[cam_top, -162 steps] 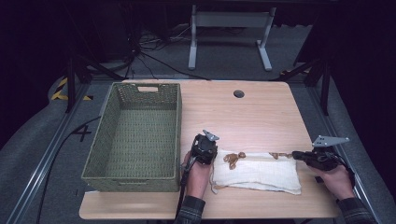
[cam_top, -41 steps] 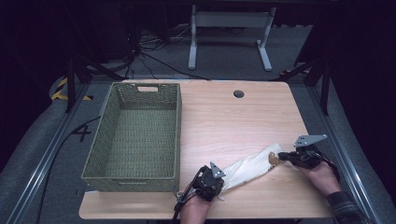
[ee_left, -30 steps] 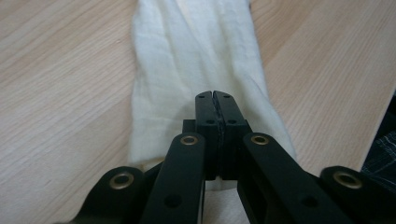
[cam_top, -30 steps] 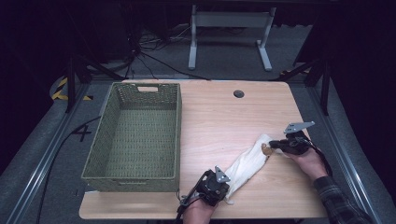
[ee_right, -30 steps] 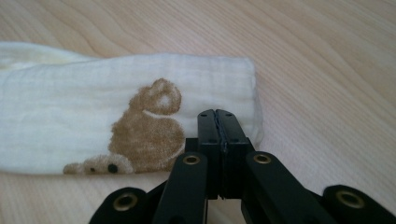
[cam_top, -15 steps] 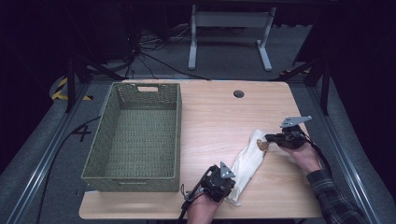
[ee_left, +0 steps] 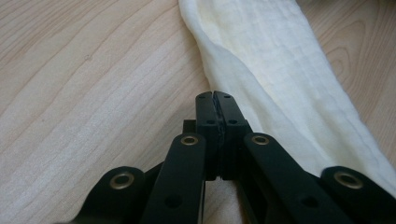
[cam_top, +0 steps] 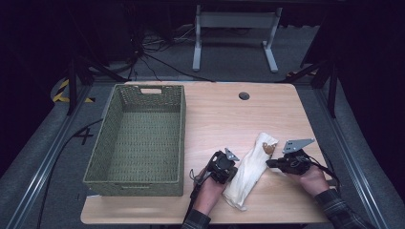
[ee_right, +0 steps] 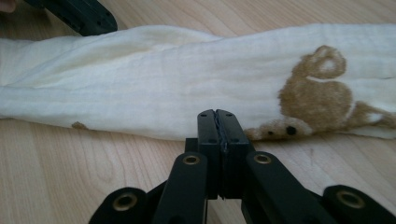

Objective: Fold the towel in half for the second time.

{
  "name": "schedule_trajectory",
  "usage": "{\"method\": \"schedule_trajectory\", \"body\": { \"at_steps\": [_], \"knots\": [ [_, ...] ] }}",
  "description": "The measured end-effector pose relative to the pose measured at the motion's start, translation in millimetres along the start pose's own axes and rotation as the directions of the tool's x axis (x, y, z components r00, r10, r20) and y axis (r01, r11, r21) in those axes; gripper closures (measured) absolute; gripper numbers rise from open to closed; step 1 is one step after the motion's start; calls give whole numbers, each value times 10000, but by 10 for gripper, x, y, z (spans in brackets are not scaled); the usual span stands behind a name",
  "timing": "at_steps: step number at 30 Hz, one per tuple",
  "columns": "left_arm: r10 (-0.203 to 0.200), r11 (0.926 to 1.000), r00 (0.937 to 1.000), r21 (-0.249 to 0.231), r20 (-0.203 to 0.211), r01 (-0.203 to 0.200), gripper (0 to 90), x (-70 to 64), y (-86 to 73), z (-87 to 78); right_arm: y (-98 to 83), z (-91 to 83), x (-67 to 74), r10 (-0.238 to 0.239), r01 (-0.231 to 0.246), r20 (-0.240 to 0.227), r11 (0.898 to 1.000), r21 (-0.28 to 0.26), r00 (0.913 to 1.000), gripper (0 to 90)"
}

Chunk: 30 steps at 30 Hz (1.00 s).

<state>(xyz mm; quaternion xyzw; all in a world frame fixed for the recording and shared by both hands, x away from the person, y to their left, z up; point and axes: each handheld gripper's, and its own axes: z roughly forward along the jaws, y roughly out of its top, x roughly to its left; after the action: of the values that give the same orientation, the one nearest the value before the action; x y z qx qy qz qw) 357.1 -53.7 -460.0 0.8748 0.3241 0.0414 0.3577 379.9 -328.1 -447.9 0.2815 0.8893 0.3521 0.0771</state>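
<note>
the green woven basket (cam_top: 138,136) sits open at the table's (cam_top: 224,112) left, likely the destination. the left gripper (cam_top: 228,168), jaws pressed together on nothing, touches the near edge of the folded cream cloth (cam_top: 250,167), which lies diagonally between both grippers. the right gripper (cam_top: 271,163), likewise closed and empty, noses its other edge, seemingly tidying the fold.

basket: green woven basket (cam_top: 138,140), on the desk's left half
desk: light wood desk (cam_top: 224,112), round hole (cam_top: 244,96) near its far edge
beyond: grey metal stand (cam_top: 234,36) on the floor
</note>
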Motion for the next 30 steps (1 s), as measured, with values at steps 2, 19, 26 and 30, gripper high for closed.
{"method": "schedule_trajectory", "body": {
  "at_steps": [2,19,26,30],
  "knots": [
    [99,9999,9999,35,82,-99,896,-30,-6,-1,7,57,-4,-55,55,-3,9999,99,10000,897],
    [742,9970,9945,144,738,-754,896,-378,-81,-3,275,360,-153,-239,231,-365,9995,-218,9990,898],
    [956,9950,9899,175,1045,-980,896,-503,-67,43,362,440,-138,-512,504,-407,9985,-210,9979,897],
    [906,9956,9898,150,1100,-928,883,-452,-56,13,357,421,-140,-657,652,-338,9978,-138,9973,895]
  ]
}}
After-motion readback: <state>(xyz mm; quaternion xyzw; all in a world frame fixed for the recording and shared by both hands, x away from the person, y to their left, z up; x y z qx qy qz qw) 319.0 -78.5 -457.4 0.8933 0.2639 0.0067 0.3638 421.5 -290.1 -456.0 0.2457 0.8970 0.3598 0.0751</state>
